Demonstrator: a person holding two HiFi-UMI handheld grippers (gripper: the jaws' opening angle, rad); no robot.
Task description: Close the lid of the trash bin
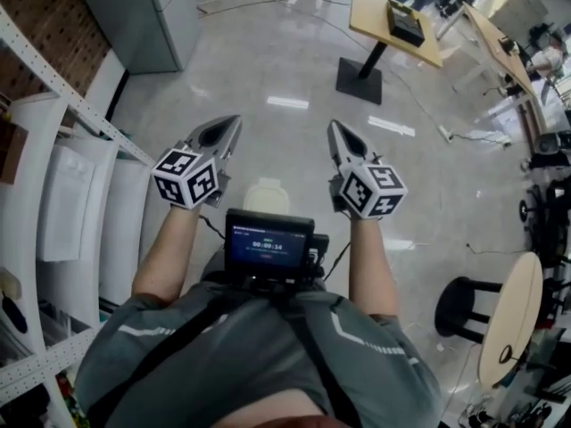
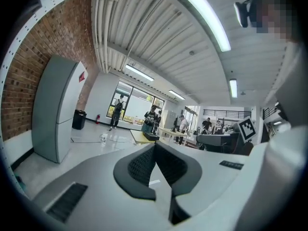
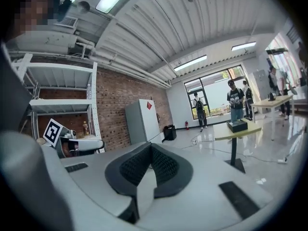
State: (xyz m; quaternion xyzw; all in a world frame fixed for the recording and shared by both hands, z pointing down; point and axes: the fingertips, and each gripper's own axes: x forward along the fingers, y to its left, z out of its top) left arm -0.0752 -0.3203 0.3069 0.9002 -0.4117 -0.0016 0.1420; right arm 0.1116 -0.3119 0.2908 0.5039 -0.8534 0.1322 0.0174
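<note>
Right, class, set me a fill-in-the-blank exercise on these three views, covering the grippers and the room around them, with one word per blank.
1. The left gripper and the right gripper both have their jaws ____, with nothing between them.
2. The wall behind the grey cabinet is made of ____.
3. The black box sits on a wooden ____.
4. The screen at the person's chest lies ____ the two forearms.

Missing words: shut; brick; table; between.
</note>
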